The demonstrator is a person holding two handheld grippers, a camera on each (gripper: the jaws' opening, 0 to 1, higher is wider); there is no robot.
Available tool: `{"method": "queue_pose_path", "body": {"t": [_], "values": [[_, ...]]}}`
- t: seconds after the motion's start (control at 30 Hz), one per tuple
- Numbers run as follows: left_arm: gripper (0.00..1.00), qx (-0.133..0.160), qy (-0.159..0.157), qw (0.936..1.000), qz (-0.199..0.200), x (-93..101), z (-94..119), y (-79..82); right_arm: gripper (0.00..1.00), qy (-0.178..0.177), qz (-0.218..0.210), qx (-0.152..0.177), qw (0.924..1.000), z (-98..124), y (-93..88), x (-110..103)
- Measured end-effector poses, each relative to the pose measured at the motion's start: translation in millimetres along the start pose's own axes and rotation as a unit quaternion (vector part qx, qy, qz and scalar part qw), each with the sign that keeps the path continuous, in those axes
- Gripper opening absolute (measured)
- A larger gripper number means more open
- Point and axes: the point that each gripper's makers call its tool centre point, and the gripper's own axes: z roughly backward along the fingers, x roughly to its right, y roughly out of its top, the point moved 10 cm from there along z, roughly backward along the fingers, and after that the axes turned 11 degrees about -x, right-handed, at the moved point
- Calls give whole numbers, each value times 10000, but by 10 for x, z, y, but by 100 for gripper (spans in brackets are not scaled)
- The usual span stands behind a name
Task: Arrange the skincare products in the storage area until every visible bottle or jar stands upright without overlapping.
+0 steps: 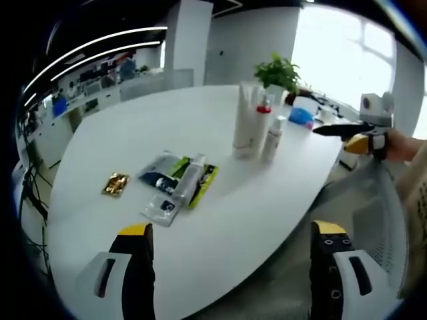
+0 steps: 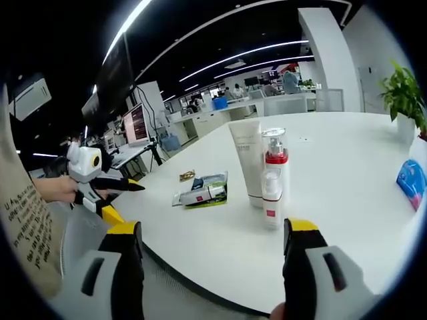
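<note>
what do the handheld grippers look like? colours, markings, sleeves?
Both grippers are alike: black fingers with yellow tips on pale grey bodies with dark slots. The left gripper and right gripper each have two such fingers. Seen from the side, the left gripper carries a white top housing. A beige sleeve shows, and beige cloth with dark print.

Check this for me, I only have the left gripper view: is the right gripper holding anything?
Observer: No. In the right gripper view, the right gripper has its jaws wide apart with nothing between them.
Operator: Any marking on the small white bottle by the tube?
Observer: The small bottle has a red label low on its front.
Operator: Is the pump bottle capped?
Observer: Yes, the pump bottle has a clear cap over its head, above a red collar.
</note>
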Motion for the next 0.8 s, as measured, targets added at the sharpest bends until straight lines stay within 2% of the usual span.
{"method": "queue_pose_path", "body": {"t": [0.3, 0.43, 0.53, 0.8], "values": [[93, -164, -65, 9997, -150, 10, -137, 162, 87, 21, -18, -29, 10000, -2, -9, 13], [94, -434, -77, 9989, -183, -28, -235, 212, 87, 52, 38, -114, 9999, -15, -14, 3], [94, -612, -52, 9974, -385, -69, -319, 271, 87, 44, 13, -127, 9999, -15, -16, 8], [92, -777, -4, 9953, -579, -176, -479, 442, 89, 83, 33, -212, 9997, -26, -22, 6]]}}
